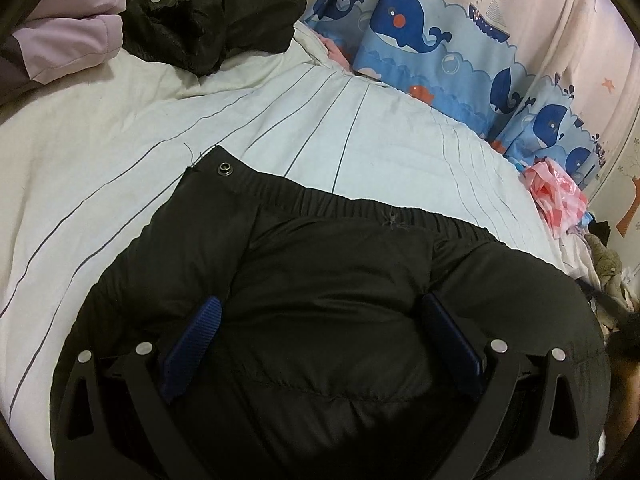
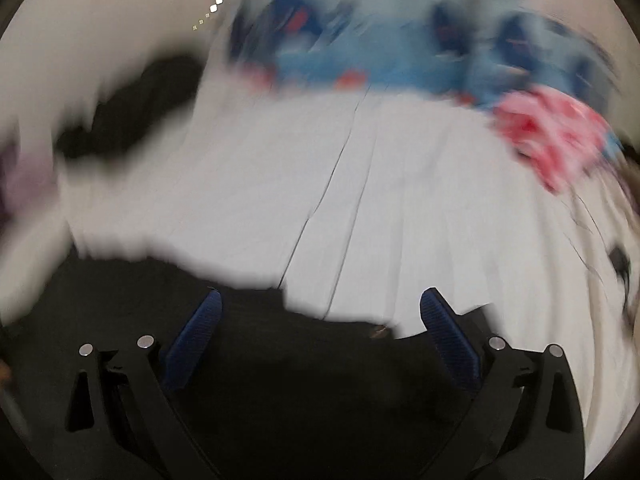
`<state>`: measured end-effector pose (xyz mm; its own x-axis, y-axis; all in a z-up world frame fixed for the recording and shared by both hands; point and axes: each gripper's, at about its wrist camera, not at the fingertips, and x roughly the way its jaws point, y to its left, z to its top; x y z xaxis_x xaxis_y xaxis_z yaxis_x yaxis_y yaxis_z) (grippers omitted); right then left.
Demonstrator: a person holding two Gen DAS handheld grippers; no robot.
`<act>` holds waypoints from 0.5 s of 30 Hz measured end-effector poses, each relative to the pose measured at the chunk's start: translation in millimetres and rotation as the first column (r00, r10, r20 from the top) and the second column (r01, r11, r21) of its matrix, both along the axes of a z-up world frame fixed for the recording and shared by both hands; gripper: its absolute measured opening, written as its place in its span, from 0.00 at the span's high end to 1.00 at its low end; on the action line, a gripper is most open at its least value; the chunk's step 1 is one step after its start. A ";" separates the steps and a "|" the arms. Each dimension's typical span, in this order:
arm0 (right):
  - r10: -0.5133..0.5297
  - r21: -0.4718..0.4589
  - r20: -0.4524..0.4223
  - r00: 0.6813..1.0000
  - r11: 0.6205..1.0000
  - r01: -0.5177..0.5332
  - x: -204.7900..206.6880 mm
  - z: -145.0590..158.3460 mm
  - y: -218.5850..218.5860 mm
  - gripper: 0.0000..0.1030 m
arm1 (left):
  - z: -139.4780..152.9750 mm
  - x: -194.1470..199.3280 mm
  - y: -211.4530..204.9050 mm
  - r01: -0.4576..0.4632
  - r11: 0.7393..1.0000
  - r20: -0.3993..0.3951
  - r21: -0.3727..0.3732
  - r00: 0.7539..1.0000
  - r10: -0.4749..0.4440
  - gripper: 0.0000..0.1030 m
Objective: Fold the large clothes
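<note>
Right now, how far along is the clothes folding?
Early, I'd judge. The black padded jacket lies bunched on the striped bedsheet, with no neat fold visible. The left gripper is open, pressing on it; the right gripper is open at its edge, though that view is blurred. The crumpled black garment and lilac jacket wait.

Looked down and forward, close over the black padded garment (image 1: pixel 320 300), from each wrist. Shared: striped bedsheet (image 1: pixel 360 140) at 12 o'clock, whale-print curtain (image 1: pixel 420 36) toward 1 o'clock. Right view blurred.
</note>
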<state>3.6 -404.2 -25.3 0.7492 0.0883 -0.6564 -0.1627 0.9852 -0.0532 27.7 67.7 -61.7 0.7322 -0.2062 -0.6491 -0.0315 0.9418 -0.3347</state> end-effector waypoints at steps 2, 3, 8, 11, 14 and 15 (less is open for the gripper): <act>-0.005 0.084 -0.098 0.995 0.996 0.013 21.5 -35.0 -3.7 0.07 | 2.1 -0.6 5.2 -0.005 0.999 0.013 -0.038 1.000 0.005 0.07; -0.023 0.129 -0.120 0.992 0.991 0.039 27.4 -40.6 -13.1 0.07 | 1.4 0.2 6.7 -0.003 0.999 0.015 -0.051 1.000 0.004 0.07; -0.034 0.118 -0.199 0.979 0.991 0.058 28.5 -36.3 -20.0 0.07 | -1.7 2.1 3.7 0.009 0.999 0.009 -0.036 1.000 -0.009 0.07; -0.030 0.169 -0.150 0.988 0.984 0.056 -12.5 1.1 -12.6 0.07 | -3.7 5.0 9.4 0.024 0.997 -0.010 -0.075 1.000 -0.025 0.07; 0.133 0.143 -0.030 0.991 0.982 -0.127 -94.1 46.8 17.5 0.07 | 1.4 2.5 24.7 0.066 0.983 -0.046 -0.170 0.996 -0.074 0.07; 0.198 0.117 -0.006 0.980 0.974 -0.195 -124.0 55.4 29.3 0.07 | 8.8 -7.2 35.4 0.073 0.970 -0.048 -0.232 0.995 -0.087 0.07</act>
